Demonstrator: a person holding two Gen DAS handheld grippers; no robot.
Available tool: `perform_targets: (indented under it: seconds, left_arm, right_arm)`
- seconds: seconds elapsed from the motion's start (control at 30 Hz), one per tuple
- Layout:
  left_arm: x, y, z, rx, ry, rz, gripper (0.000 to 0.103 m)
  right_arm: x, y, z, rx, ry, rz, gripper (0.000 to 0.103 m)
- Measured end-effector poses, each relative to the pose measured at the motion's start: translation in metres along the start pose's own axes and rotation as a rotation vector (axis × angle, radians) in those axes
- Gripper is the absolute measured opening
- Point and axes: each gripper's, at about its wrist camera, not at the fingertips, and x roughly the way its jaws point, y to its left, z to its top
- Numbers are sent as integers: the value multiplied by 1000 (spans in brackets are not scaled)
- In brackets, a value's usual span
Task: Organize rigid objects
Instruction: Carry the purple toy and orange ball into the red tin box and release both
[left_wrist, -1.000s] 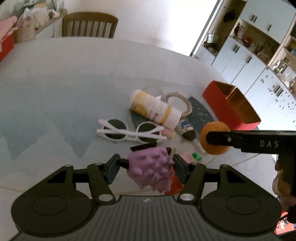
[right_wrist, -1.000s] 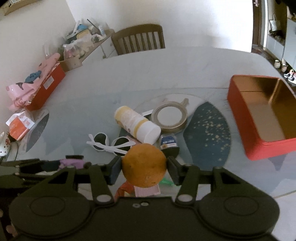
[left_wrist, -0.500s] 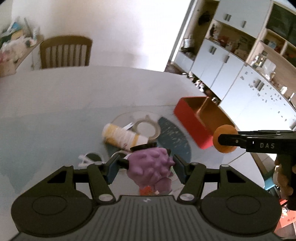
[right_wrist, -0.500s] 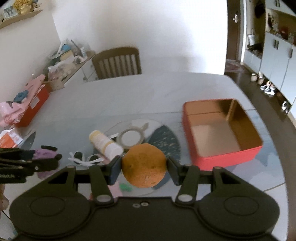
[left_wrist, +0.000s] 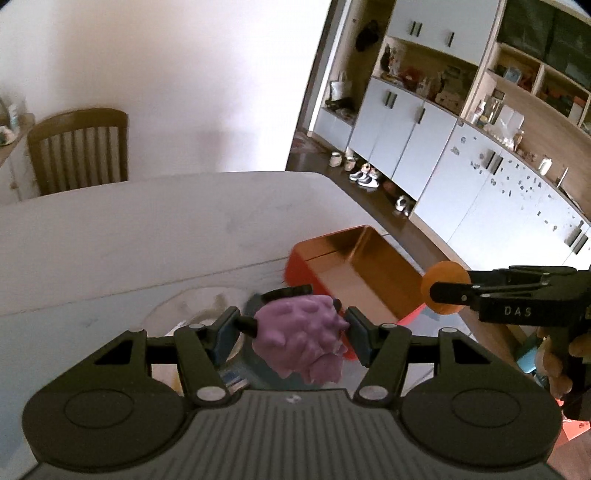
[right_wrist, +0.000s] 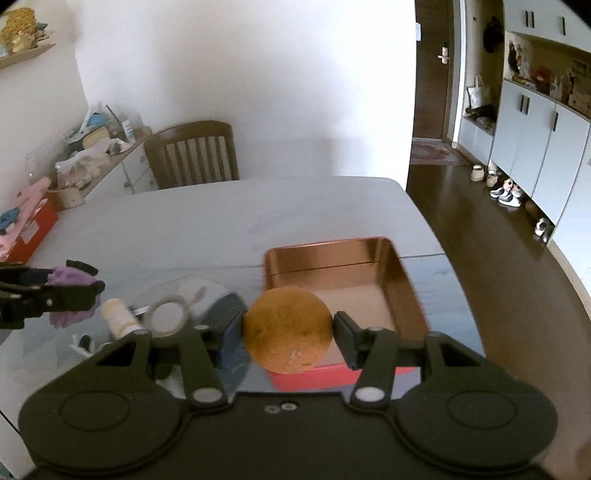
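Note:
My left gripper (left_wrist: 293, 326) is shut on a purple spiky toy (left_wrist: 299, 338) and holds it in the air, just left of the open red tin box (left_wrist: 354, 266). My right gripper (right_wrist: 288, 328) is shut on an orange (right_wrist: 288, 328) and holds it above the near edge of the red tin box (right_wrist: 332, 273). The orange also shows at the right of the left wrist view (left_wrist: 443, 288). The toy shows at the left of the right wrist view (right_wrist: 72, 295).
On the table left of the box lie a yellow-and-white bottle (right_wrist: 118, 317), a tape roll (right_wrist: 168, 314), white sunglasses (right_wrist: 83, 343) and a dark speckled mat (right_wrist: 225, 306). A wooden chair (right_wrist: 192, 153) stands at the far side. Cabinets (left_wrist: 480, 177) stand to the right.
Both grippers have risen and moved right toward the red box, each keeping its object. The bottle, tape and sunglasses have dropped back to the left and below.

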Motion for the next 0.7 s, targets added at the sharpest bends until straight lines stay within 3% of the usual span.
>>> perform_targets:
  seconds: [0.4,0.7]
  left_arm:
    - [108,-66,59,23,39,8,61]
    - [193,-79,83,7,106,47,61]
  right_arm:
    - [50,-66,26,-83,46,51,53]
    - [91,-66,19,-216,143,121,53]
